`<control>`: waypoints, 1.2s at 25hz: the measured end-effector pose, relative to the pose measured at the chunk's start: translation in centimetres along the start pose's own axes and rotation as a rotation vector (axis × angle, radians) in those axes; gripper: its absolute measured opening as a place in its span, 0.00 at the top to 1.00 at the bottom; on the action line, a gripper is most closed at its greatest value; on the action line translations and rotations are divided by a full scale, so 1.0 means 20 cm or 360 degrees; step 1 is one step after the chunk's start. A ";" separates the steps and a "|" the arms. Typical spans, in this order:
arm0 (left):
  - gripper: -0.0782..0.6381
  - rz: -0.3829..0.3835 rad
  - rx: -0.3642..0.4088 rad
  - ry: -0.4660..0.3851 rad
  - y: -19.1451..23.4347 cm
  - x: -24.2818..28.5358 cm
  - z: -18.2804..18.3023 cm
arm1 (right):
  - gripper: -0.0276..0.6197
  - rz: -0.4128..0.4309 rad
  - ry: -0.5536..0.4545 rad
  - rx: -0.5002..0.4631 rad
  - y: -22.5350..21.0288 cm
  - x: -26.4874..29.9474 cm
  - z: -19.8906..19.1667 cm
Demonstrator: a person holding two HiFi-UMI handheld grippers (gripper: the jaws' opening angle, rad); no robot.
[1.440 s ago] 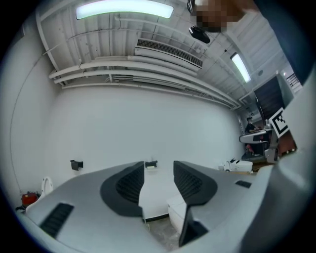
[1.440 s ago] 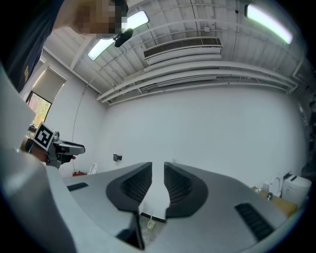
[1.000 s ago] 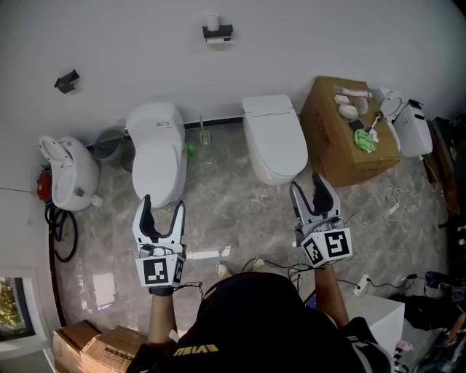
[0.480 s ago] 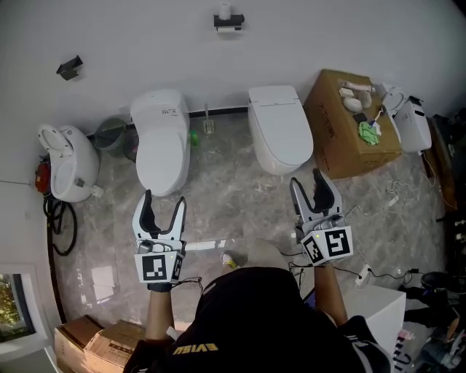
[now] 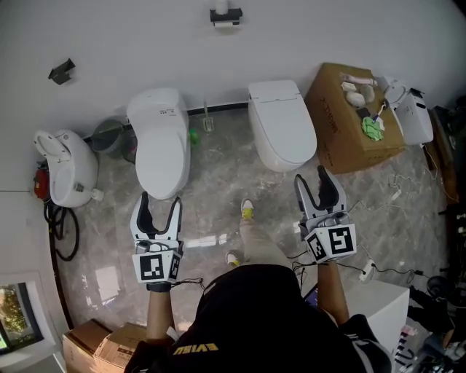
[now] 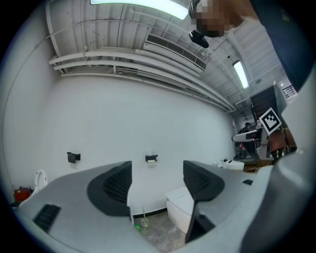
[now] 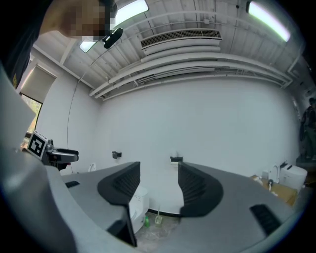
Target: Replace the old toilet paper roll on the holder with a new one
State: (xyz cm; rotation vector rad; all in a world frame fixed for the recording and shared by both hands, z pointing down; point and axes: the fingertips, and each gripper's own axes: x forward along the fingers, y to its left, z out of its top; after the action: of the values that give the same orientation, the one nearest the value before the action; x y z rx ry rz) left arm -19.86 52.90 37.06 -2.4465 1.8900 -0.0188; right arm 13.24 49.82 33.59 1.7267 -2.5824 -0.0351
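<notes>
White roll point(image 5: 223, 6) sits atop blk holder point(image 5: 226, 15) fixed to wall point(image 5: 328, 33).

The head view looks steeply down over the marble floor point(image 5: 218, 189). Each gripper view faces level toward the distant white wall point(image 6: 123, 123). All three views share the paper holder point(image 5: 226, 16).

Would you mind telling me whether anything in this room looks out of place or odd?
The left toilet and right toilet stand side by side against the wall, with a cardboard box next to them, unlike a normal bathroom. Loose cables trail over the floor at the right.
</notes>
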 end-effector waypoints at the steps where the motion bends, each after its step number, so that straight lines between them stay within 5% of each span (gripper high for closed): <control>1: 0.44 -0.0005 0.0003 0.0001 0.02 0.05 -0.01 | 0.60 0.0001 0.0011 -0.0057 -0.02 0.05 0.00; 5: 0.44 0.0002 0.0011 0.0023 0.12 0.29 -0.06 | 0.60 -0.0008 0.0036 -0.0306 -0.13 0.27 0.02; 18: 0.44 -0.0012 0.0108 -0.0016 0.11 1.49 0.12 | 0.60 0.0053 0.0006 -0.0118 -0.86 1.26 0.00; 30: 0.44 0.0033 0.0112 0.0083 0.16 1.92 -0.01 | 0.60 0.0170 0.0010 -0.0072 -1.03 1.77 -0.10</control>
State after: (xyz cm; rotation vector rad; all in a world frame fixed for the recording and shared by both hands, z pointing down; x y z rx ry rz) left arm -13.21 14.90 36.36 -2.4033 1.9010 -0.1472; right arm 18.84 9.20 35.47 1.5695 -2.6432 -0.0848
